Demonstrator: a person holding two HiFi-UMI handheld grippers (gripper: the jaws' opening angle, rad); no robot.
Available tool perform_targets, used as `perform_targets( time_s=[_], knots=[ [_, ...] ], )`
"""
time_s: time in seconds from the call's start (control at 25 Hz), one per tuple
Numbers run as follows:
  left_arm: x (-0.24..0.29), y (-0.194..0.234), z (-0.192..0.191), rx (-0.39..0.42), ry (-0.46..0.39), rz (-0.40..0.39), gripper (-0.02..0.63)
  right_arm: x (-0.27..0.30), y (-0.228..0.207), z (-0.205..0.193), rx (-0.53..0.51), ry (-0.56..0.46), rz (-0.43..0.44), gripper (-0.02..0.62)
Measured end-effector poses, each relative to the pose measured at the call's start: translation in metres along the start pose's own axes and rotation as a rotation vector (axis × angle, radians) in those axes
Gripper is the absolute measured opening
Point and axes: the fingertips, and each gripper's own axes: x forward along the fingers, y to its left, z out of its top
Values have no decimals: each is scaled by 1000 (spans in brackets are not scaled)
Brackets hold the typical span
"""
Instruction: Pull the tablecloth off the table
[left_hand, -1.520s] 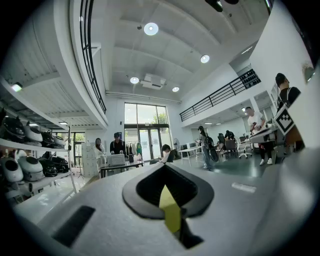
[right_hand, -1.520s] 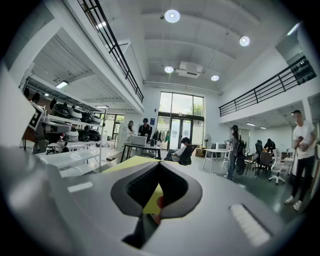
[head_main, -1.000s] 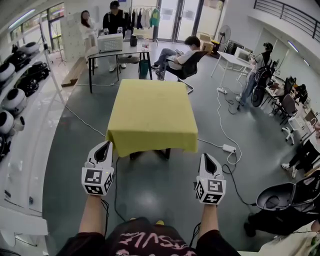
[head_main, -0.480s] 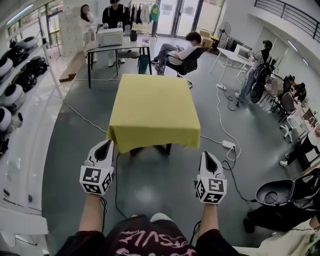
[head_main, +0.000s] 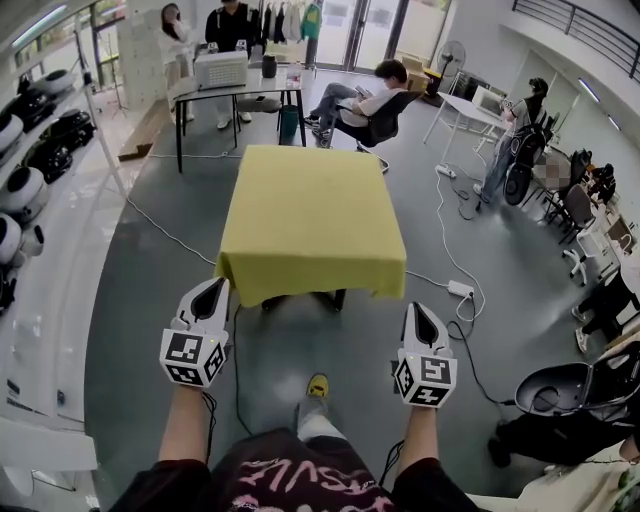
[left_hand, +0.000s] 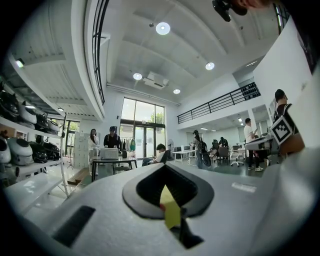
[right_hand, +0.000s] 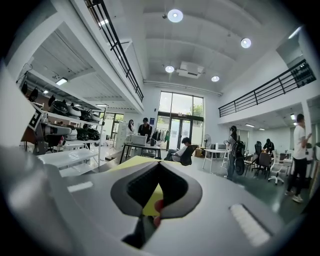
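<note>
Nothing done yet. Cloth (head_main: 310, 215) lies flat and fully covers the table (head_main: 338, 298), at 12 o'clock from both grippers and well apart from them. Left gripper (head_main: 211, 288) and right gripper (head_main: 416, 310) are fully closed and hold nothing. To do: close in, open, grab the near hem, pull toward 6.

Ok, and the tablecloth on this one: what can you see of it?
The tablecloth is plain yellow fabric, spread flat over a rectangular table and covering its whole top, with nothing lying on it. It drapes over the near edge and corners, and the near hem hangs slightly wavy, with dark table legs showing beneath it. The left gripper and right gripper are both shut and seem short of it, not touching.
</note>
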Motion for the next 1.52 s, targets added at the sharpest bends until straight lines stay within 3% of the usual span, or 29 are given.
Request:
perform_targets(
  time_s=[0.84,1.24,1.52],
  knots=[
    [168,34,-44,24,108,29,6,186,-50,-37,14,79,67,12],
    [268,34,-37,83,141,37,6,279,-92,-34,10,80,119,12],
    [313,35,-31,144,175,48,6,326,-104,-29,-53,101,196,12]
  ],
)
